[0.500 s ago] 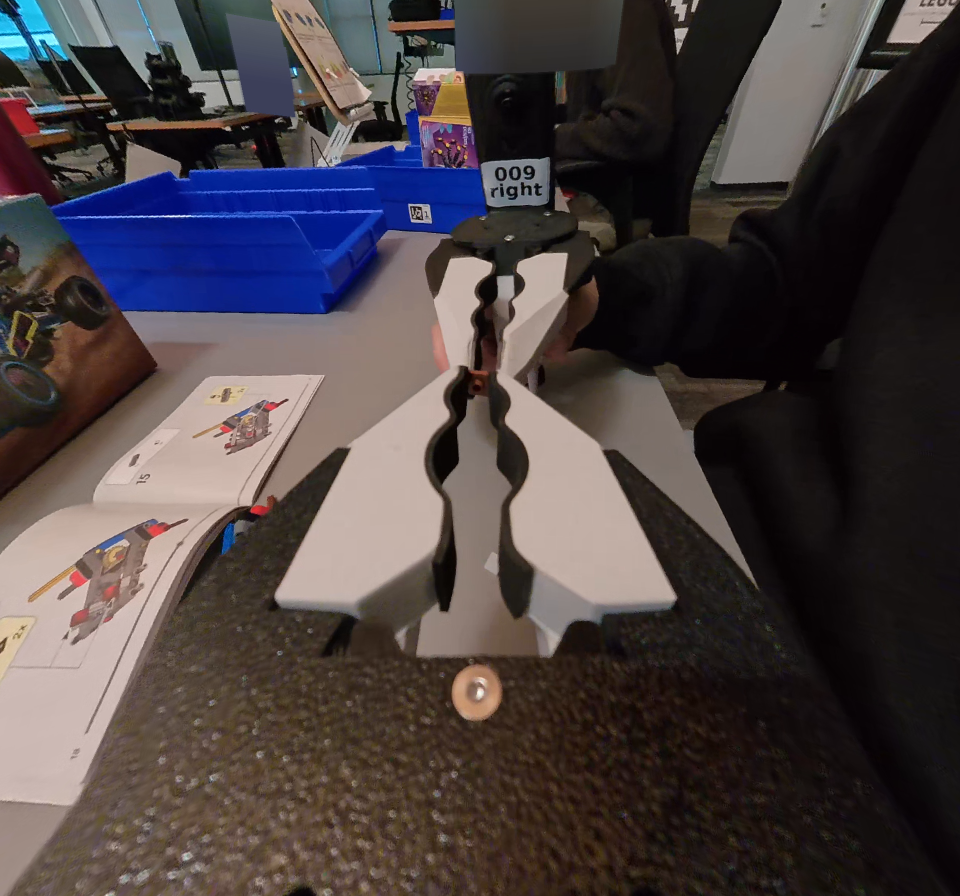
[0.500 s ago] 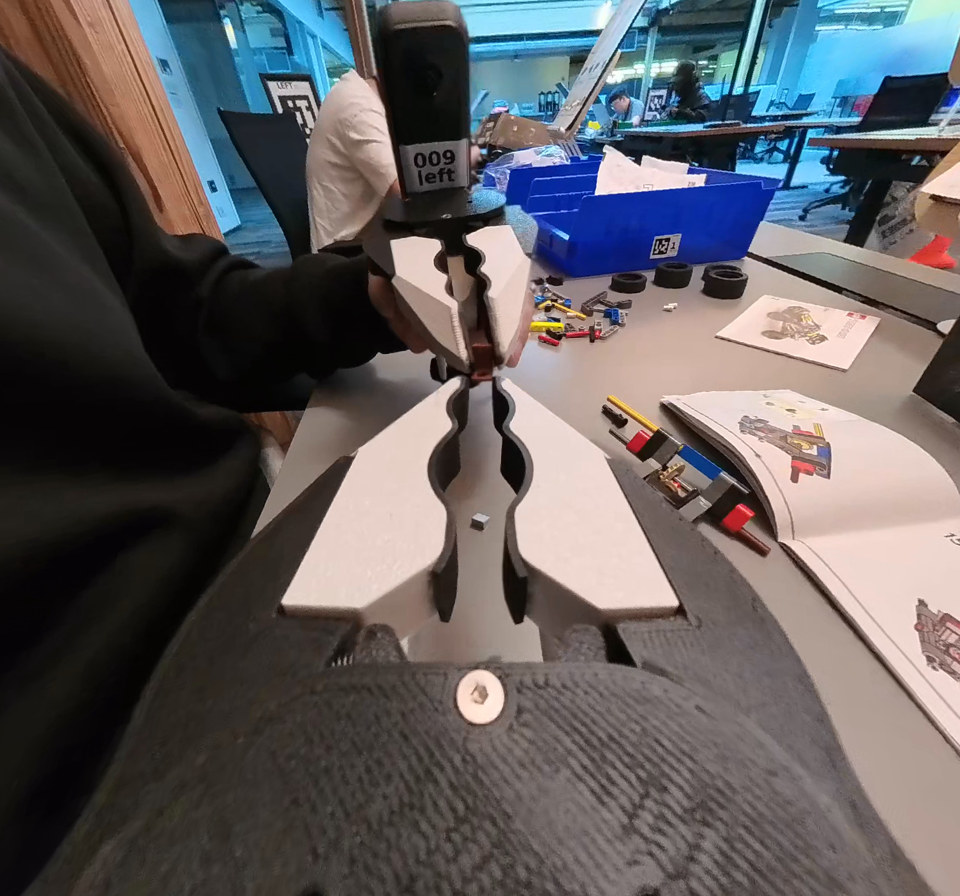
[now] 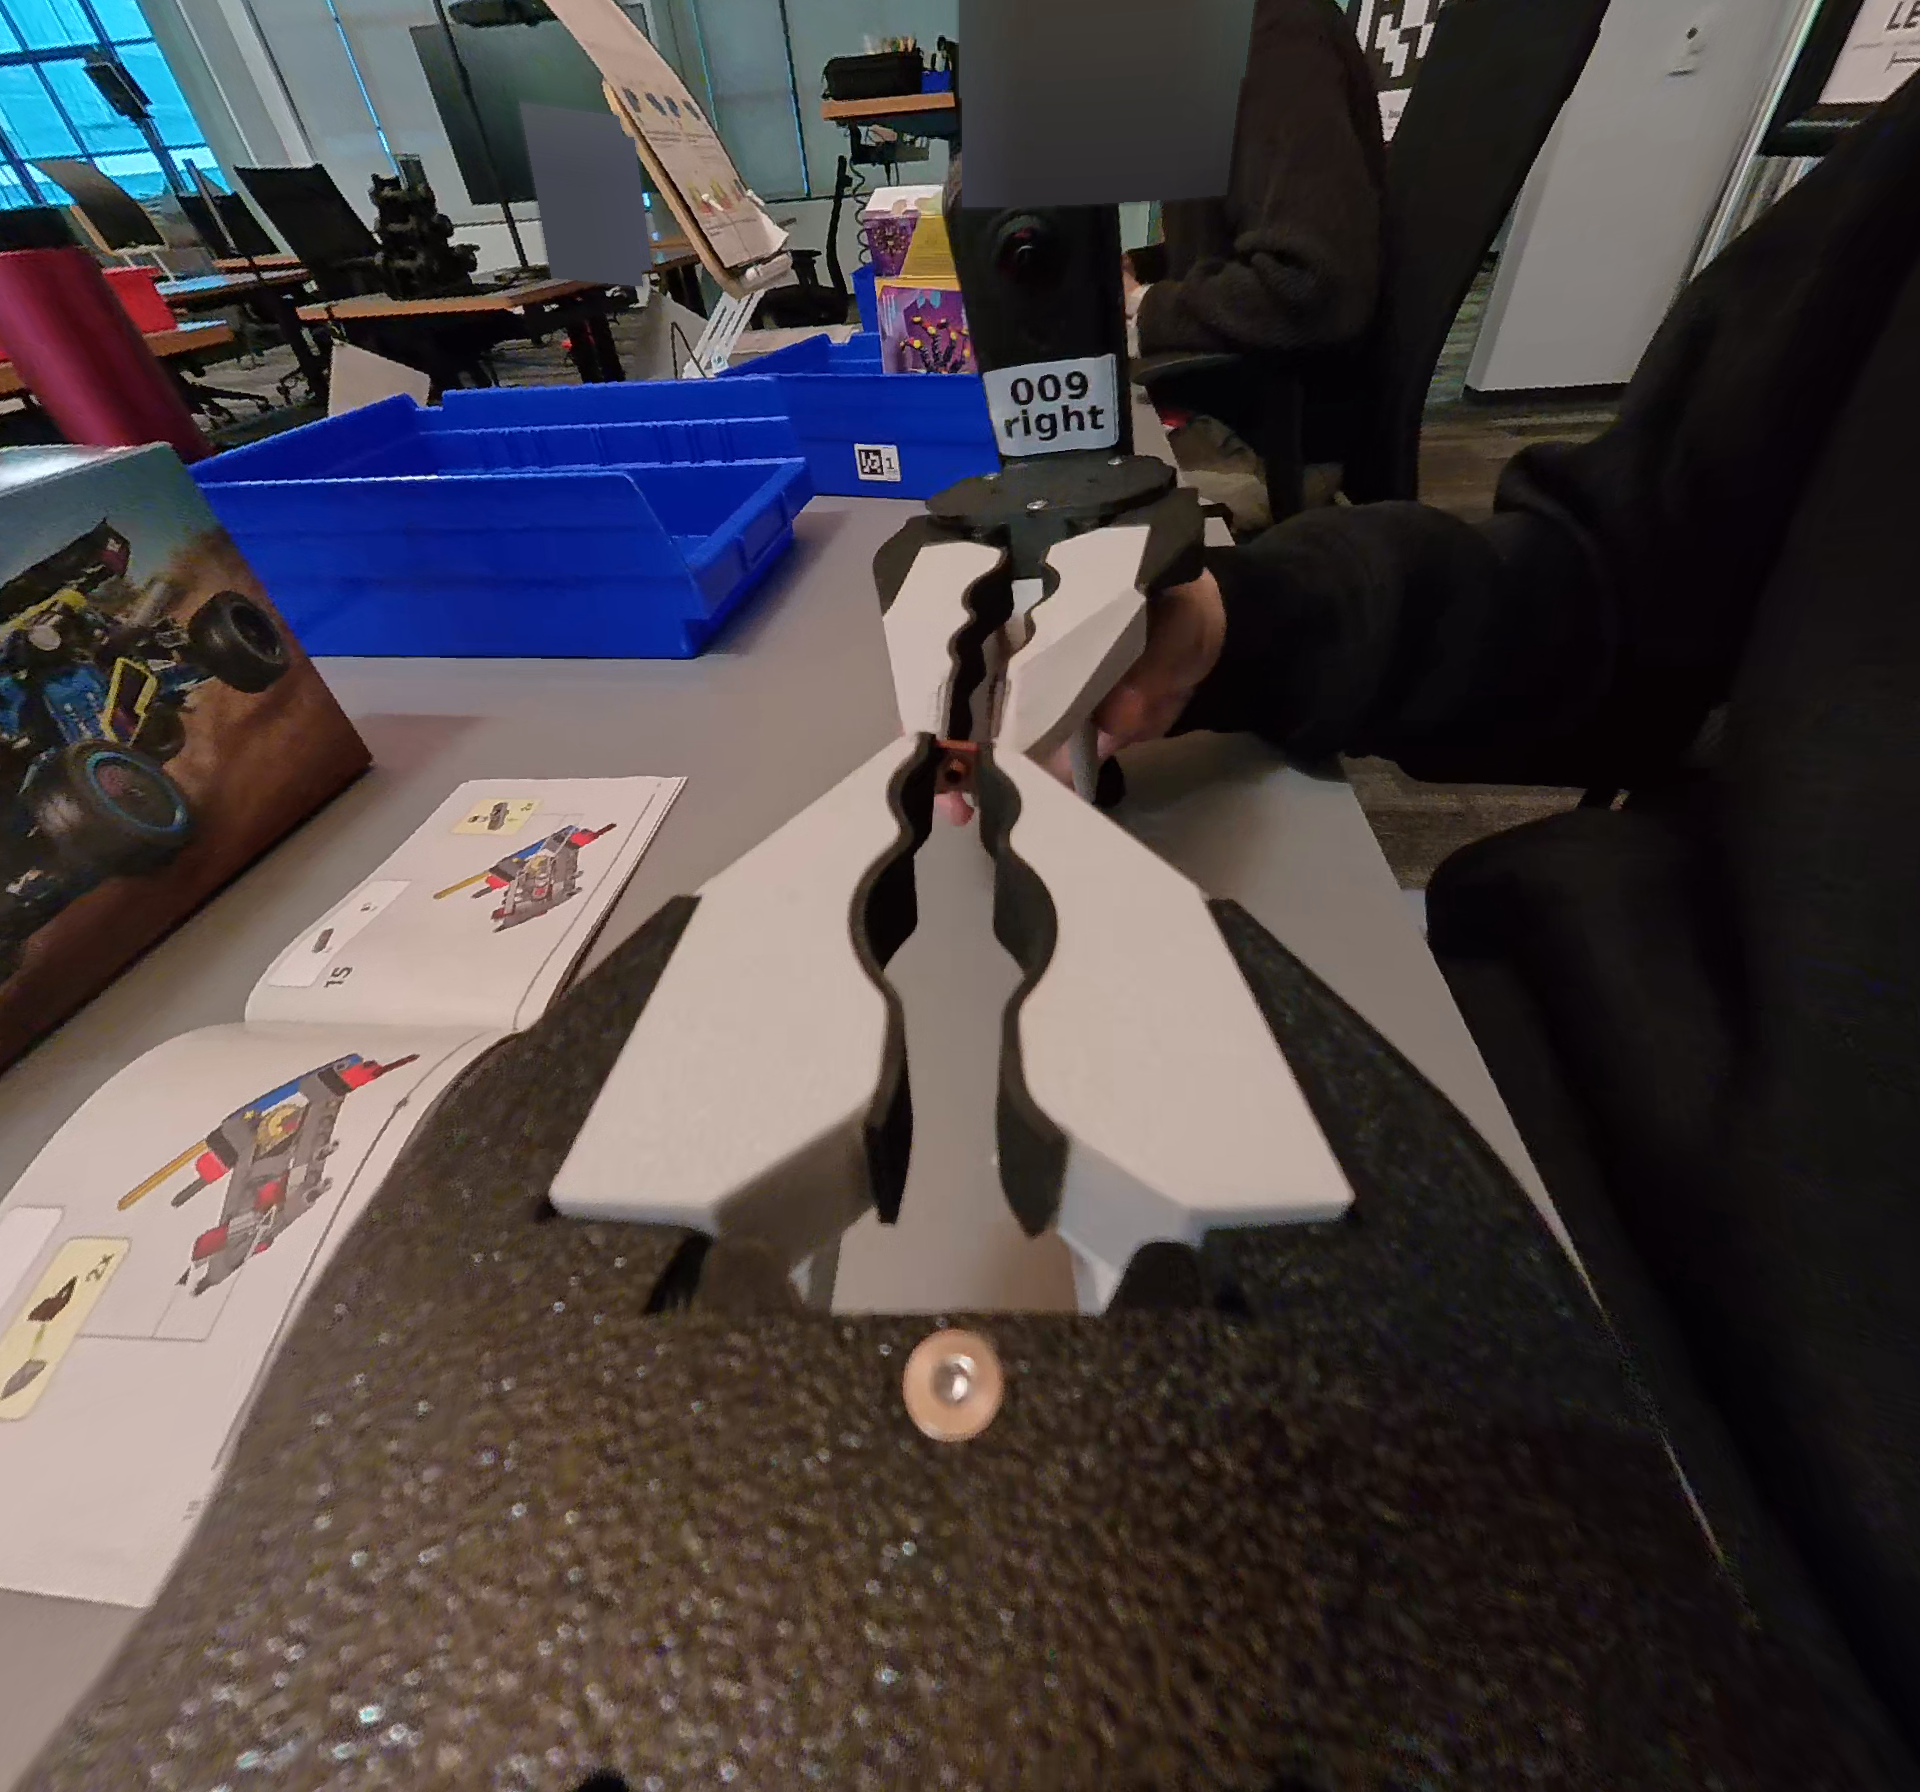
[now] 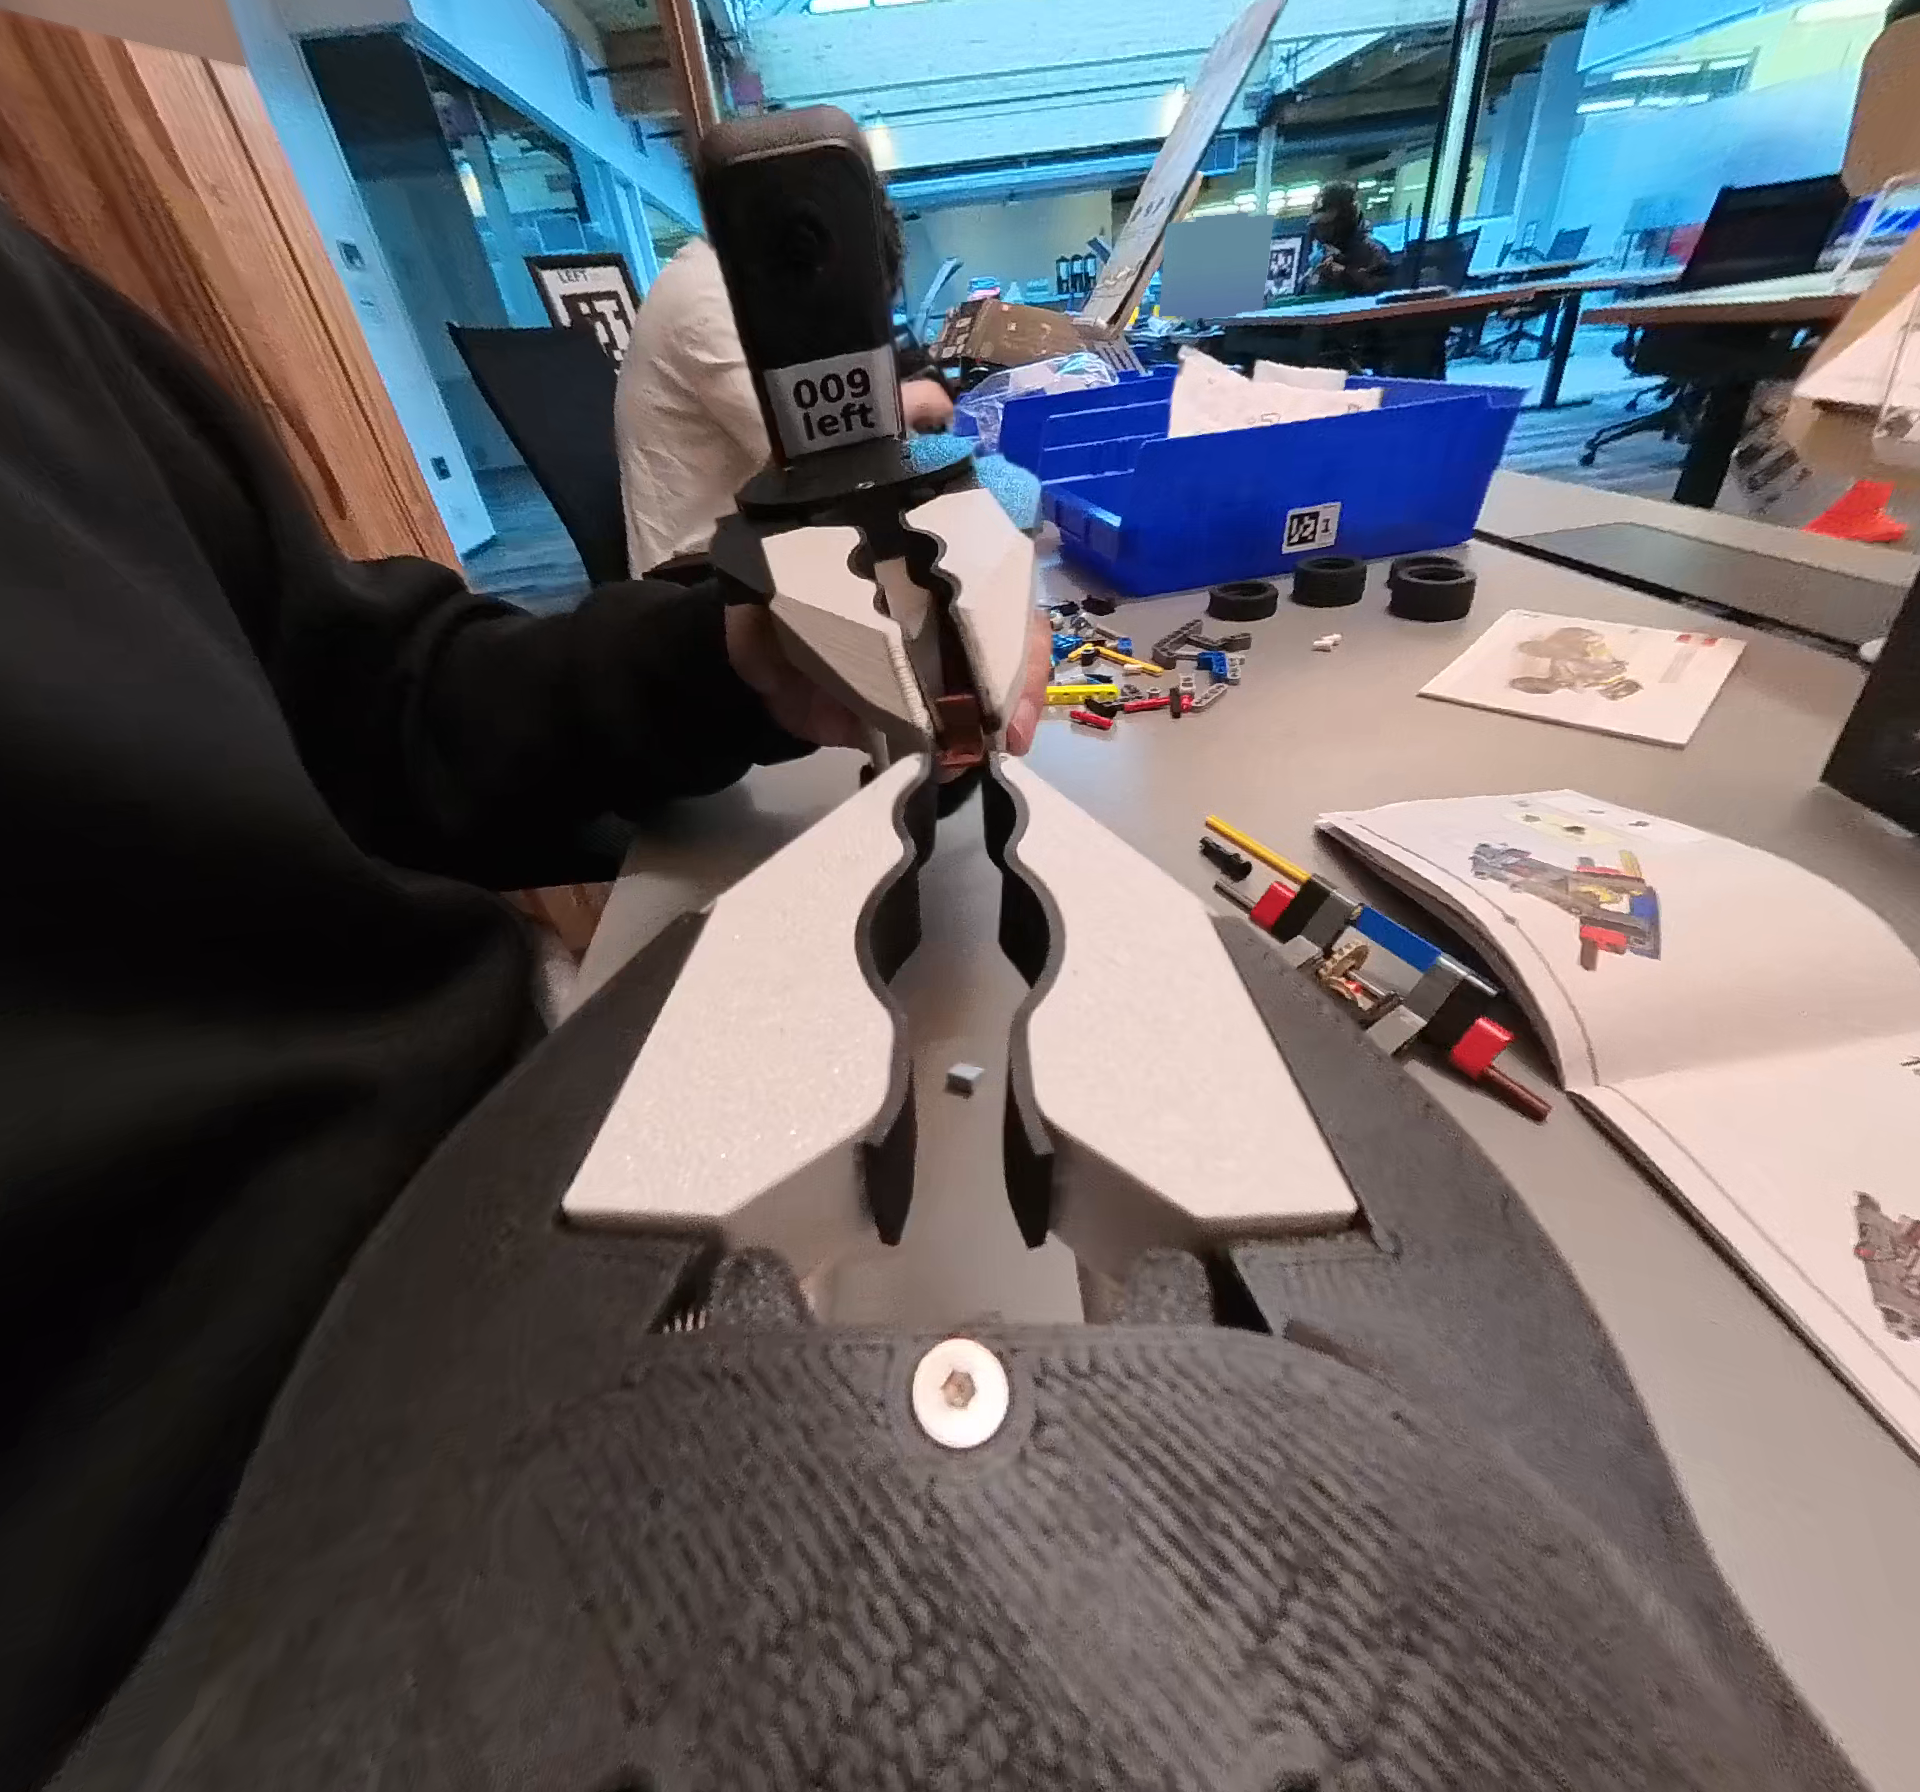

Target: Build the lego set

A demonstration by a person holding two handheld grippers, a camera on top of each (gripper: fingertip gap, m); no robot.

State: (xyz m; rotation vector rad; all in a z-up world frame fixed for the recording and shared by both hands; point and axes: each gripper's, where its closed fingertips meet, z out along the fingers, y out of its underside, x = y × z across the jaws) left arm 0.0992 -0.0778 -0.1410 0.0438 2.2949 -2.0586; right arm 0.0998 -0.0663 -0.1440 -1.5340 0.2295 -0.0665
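My left gripper (image 3: 951,763) and right gripper (image 4: 954,774) meet tip to tip above the grey table (image 4: 1299,755). A small reddish-brown lego piece (image 3: 954,768) sits pinched between the left fingertips. In the right wrist view the brown piece (image 4: 957,726) runs from the left gripper's tips down into the right gripper's tips. Both jaws stand nearly closed on it. I cannot tell whether it is one piece or two joined. A part-built model (image 4: 1371,953) of red, blue and grey parts with a yellow axle lies on the table to the right.
An open instruction booklet (image 4: 1662,963) lies beside the model and also shows in the left wrist view (image 3: 468,911). Loose pieces (image 4: 1132,672), three black tyres (image 4: 1330,584), a leaflet (image 4: 1579,688), blue bins (image 3: 499,537) and the set's box (image 3: 125,703) stand around. A tiny grey piece (image 4: 963,1077) lies under my right gripper.
Both grippers stay tip to tip on the brown piece. The facing gripper has tilted slightly in each view; nothing was let go.
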